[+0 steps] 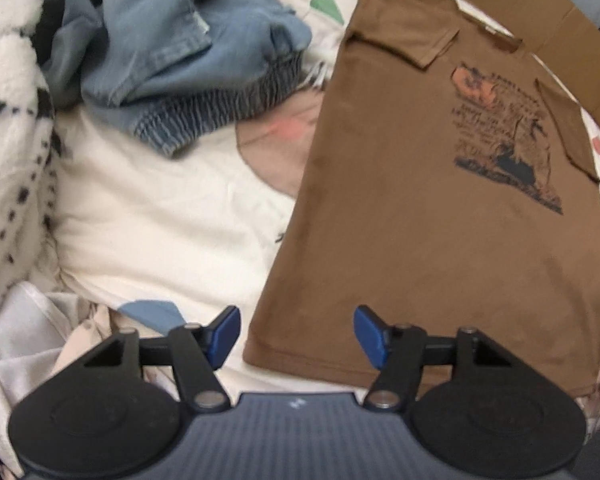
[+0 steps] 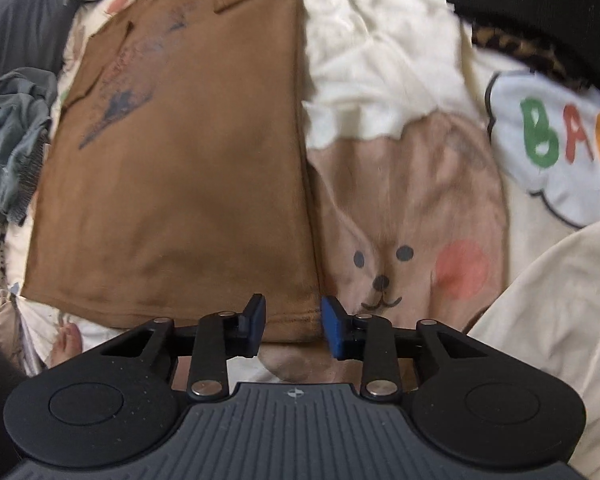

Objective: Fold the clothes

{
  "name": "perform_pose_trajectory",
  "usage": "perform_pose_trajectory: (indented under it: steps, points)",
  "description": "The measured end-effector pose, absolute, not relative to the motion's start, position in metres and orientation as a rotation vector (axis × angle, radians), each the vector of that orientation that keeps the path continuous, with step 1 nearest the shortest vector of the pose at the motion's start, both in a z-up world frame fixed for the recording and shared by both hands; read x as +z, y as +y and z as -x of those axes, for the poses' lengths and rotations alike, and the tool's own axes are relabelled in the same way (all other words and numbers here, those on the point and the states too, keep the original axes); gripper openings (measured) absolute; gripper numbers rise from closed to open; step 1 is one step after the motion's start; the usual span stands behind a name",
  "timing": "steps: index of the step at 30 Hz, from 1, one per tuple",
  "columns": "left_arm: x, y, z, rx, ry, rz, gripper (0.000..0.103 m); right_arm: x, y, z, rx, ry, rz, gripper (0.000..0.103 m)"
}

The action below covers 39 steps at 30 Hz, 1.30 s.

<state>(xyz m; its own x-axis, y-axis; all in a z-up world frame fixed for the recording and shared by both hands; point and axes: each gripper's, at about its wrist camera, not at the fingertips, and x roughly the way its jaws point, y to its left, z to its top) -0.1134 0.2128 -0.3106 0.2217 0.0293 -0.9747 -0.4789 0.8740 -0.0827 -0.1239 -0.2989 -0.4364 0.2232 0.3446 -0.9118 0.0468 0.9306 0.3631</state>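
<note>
Brown T-shirt (image 1: 440,208) lies flat on the bed (image 1: 160,208), both sleeves folded in, hem toward me. My left tool (image 1: 296,338) gapes wide, empty; right tool (image 2: 293,326) narrower, straddling the hem corner, apparently for lifting it.

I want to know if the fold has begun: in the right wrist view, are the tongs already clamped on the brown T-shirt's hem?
No: the right tongs stand open, their pads either side of the brown T-shirt hem corner without pinching it.
</note>
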Motion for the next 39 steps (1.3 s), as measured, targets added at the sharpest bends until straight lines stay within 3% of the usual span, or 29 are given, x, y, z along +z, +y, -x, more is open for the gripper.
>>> perform_pose_trajectory:
  steps: [14, 25, 39]
  points:
    - [-0.339, 0.225, 0.108, 0.384, 1.347, 0.397, 0.064, -0.460, -0.301, 0.111, 0.158, 1.385, -0.387, 0.032]
    - [-0.344, 0.239, 0.128, 0.430, 1.392, 0.390, 0.064, -0.462, -0.312, 0.122, 0.238, 1.385, -0.471, 0.011]
    - [-0.355, 0.242, 0.119, 0.418, 1.421, 0.360, 0.064, -0.444, -0.320, 0.120, 0.329, 1.347, -0.537, 0.004]
